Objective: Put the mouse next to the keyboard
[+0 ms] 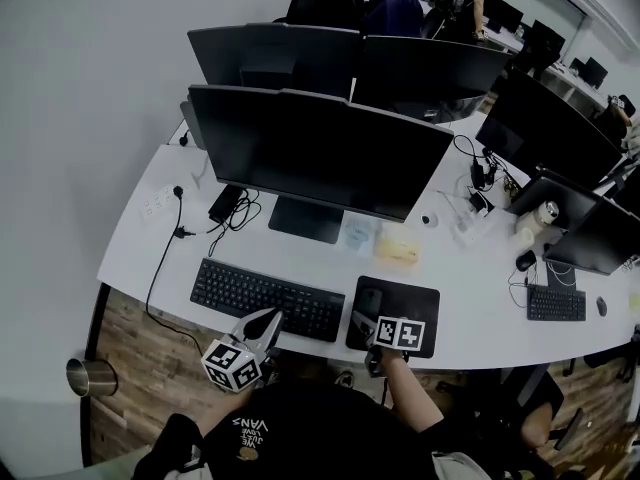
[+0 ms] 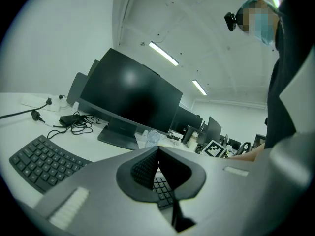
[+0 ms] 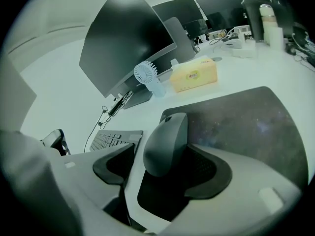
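Observation:
A dark grey mouse rests on the left edge of a black mouse pad, just right of the black keyboard. My right gripper is open with the mouse between its jaws, and desk shows between the left pad and the mouse. In the head view the mouse lies between the keyboard and the bare part of the pad, with the right gripper right behind it. My left gripper hovers over the keyboard's near edge, shut and empty.
A large monitor stands behind the keyboard, with a yellow tissue box and a small white fan by its base. Cables and a power adapter lie at the back left. A metal cup stands on the floor.

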`<action>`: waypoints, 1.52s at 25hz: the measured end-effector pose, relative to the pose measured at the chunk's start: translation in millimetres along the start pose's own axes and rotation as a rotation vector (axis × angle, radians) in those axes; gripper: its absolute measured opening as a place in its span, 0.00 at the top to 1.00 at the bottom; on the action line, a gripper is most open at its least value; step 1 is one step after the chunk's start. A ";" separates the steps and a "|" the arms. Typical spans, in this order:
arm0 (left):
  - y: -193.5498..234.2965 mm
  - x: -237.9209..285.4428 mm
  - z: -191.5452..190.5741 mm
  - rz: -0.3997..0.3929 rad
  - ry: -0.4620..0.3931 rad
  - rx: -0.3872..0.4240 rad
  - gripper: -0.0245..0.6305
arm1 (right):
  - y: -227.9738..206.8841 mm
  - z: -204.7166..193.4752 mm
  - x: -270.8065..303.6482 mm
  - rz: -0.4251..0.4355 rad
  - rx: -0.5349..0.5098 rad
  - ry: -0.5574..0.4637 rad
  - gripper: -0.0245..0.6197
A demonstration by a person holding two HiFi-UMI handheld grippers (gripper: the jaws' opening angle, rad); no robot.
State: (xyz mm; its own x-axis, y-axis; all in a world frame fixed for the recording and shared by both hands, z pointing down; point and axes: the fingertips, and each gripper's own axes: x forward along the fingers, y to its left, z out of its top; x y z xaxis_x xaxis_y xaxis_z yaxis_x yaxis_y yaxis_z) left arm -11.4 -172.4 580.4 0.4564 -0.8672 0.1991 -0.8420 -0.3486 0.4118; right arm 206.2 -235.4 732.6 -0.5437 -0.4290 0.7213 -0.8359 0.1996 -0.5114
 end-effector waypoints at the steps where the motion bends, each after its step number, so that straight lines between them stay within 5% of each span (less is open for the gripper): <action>1: 0.4 -1.1 0.2 -0.007 0.002 0.002 0.96 | -1.0 -1.1 -1.5 -0.007 0.006 -0.006 0.45; 16: 15.7 -13.8 8.1 -0.125 0.046 0.045 0.96 | 7.5 -22.6 -38.8 -0.106 0.124 -0.175 0.44; 24: 20.1 -9.6 12.0 -0.242 0.076 0.070 0.96 | 54.9 -18.9 -69.6 -0.132 0.065 -0.337 0.45; 38: 32.1 -9.0 7.9 -0.366 0.106 0.106 0.96 | 128.6 -7.0 -111.7 -0.116 0.004 -0.669 0.68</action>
State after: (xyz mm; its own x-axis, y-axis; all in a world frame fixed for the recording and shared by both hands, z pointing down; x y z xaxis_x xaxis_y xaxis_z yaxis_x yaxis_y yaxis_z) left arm -44.8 -178.5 584.8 0.7543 -0.6394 0.1490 -0.6407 -0.6675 0.3793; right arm 159.0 -155.6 589.5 -0.2855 -0.9003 0.3285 -0.8850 0.1162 -0.4508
